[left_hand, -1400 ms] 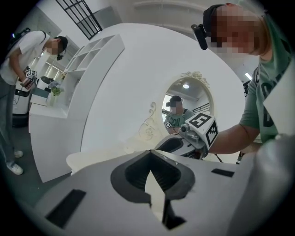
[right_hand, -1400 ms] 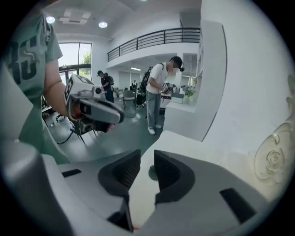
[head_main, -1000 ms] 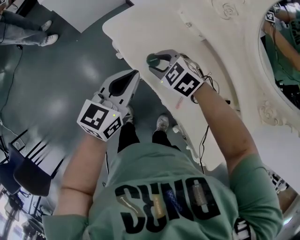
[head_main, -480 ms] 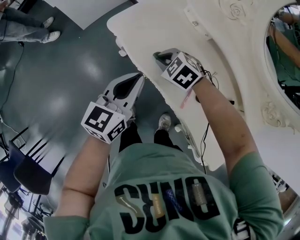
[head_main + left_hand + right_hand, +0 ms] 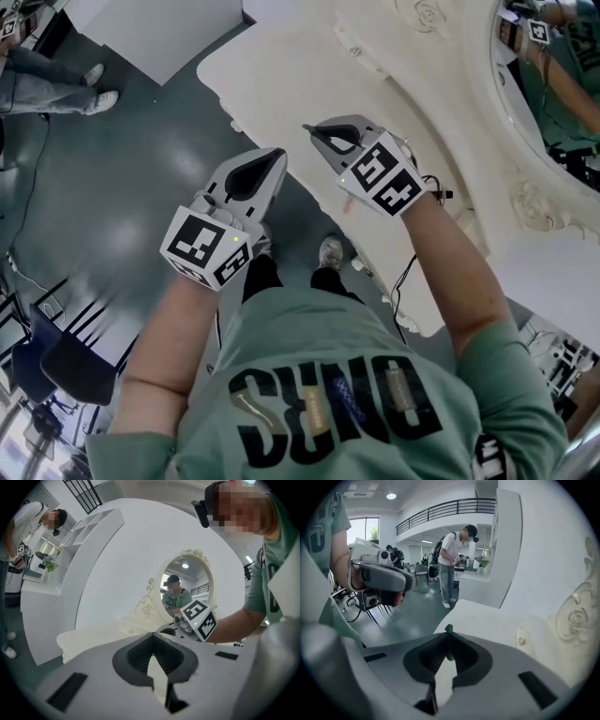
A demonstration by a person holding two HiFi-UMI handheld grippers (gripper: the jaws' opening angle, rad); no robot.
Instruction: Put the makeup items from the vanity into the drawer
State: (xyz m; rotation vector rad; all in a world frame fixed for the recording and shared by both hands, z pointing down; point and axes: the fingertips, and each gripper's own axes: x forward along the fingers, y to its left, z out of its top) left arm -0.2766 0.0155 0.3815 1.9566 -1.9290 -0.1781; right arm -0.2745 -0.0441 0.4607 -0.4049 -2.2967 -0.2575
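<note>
Right gripper: jaws have just been closing and are now clenched on a thin green makeup item, which pokes out at the jaw tips. White bench sits just below them. Left gripper: jaws clenched together, nothing between, floor beneath.

Head view: camera above the person's shoulders, facing steeply down. Floor at left, vanity at right, left gripper and right gripper close below.
Left gripper view: sits just behind its own jaws, faces about level toward the far mirror.
Right gripper view: behind its jaws, tilted down along the vanity top.
All 3 views share the vanity top; each gripper view catches the other gripper.
</note>
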